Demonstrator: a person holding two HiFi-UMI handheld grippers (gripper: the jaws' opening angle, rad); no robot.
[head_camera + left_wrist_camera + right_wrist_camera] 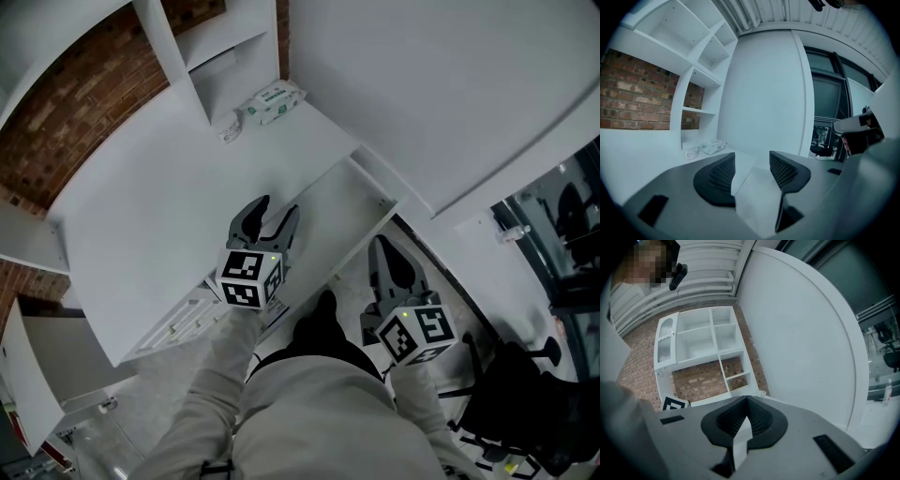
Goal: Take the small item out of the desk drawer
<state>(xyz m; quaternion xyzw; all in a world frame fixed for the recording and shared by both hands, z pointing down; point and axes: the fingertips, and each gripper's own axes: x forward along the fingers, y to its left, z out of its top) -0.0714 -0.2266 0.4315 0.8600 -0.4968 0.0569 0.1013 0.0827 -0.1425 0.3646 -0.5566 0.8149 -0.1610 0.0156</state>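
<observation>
My left gripper (pixel 268 217) hangs open above the front part of the white desk (pixel 159 206), nothing between its fingers; in the left gripper view (pixel 751 163) the jaws stand wide apart over the bare desktop. My right gripper (pixel 391 265) is shut and empty, lower and to the right, off the desk's front edge; its pads (pixel 746 401) meet in the right gripper view. White drawer fronts (pixel 180 322) show below the desk's edge at the lower left. No small item shows in any view, and the drawer's inside is hidden.
A green-and-white wipes pack (pixel 273 98) (pixel 712 146) and a small tub (pixel 228 127) (pixel 691 152) sit at the desk's back by a white shelf unit (pixel 701 341) on a brick wall. A dark office chair (pixel 525 394) stands at the right.
</observation>
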